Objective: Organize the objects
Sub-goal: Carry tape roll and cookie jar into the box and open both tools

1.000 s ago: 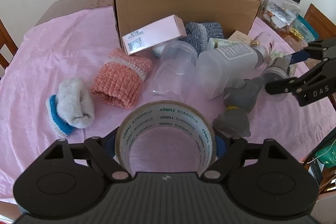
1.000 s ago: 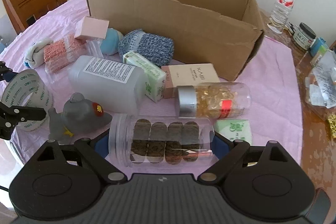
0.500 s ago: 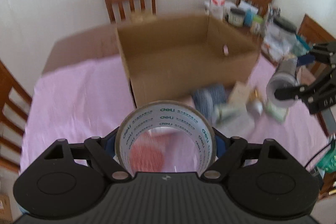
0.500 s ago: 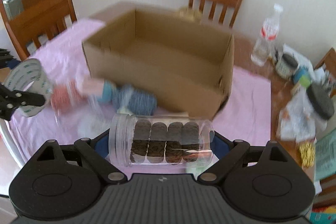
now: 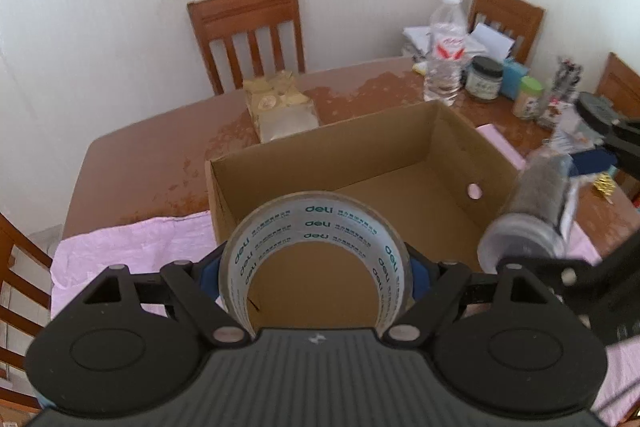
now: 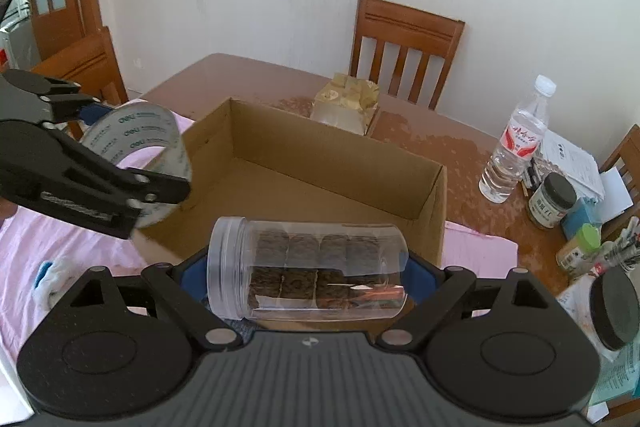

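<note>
Your left gripper [image 5: 316, 267] is clamped on the tape [image 5: 316, 227], its blue pads pressing the roll's two flat sides so the hole faces you and the roll sits across the jaws, wide but firmly pinched. Your right gripper [image 6: 306, 269] is closed on the jar [image 6: 308, 267], a clear plastic one lying sideways between the pads, lid to the left, dark round pieces stacked inside; holding it end to end along its length keeps it from rolling out. Both loads hang in the air above the near edge of the box [image 5: 400, 147], which stands open-topped on the counter [image 5: 160, 155] and looks empty, so there is room for either to go down anywhere on its floor. The box is plainly the collecting place for this tidy-up, which is why you have both things raised over its front wall and tilted downward toward the inside. In the right view your left gripper with the tape shows at the left, over the box's corner; in the left view the jar shows at the right, just beside the box's side wall. The two are near each other but apart, so mind that they do not knock as you lower them. A pink cloth [image 6: 80, 259] covers the near counter, and a bottle [image 6: 516, 147] stands beyond the box, well clear.
</note>
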`<state>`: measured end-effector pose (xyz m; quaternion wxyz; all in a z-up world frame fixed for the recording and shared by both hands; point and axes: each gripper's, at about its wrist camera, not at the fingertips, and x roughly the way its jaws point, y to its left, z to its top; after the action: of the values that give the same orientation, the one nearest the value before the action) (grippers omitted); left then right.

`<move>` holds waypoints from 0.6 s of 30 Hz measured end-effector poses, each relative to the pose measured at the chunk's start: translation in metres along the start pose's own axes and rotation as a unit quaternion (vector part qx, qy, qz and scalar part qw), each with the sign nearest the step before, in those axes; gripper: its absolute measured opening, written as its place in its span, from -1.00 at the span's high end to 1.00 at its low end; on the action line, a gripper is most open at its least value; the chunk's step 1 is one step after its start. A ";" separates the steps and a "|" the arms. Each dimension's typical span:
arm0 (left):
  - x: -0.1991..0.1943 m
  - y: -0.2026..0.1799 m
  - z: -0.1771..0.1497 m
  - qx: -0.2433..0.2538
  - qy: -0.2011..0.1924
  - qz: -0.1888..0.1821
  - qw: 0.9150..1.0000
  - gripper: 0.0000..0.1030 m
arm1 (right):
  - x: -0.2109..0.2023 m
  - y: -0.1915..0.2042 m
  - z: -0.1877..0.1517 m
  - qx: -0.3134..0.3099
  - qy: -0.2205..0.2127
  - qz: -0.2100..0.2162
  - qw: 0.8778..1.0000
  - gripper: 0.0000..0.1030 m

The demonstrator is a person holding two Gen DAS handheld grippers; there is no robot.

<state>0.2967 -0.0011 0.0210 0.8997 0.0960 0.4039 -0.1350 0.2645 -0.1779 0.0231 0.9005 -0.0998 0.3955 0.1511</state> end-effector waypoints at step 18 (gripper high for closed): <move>-0.003 0.013 0.009 -0.002 -0.023 0.028 0.999 -0.96 | 0.012 0.000 -0.002 0.021 0.003 -0.008 1.000 -1.00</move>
<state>0.3053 0.0093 0.0299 0.9122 0.1026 0.3809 -0.1106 0.2706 -0.1759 0.0132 0.9025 -0.0841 0.4002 0.1352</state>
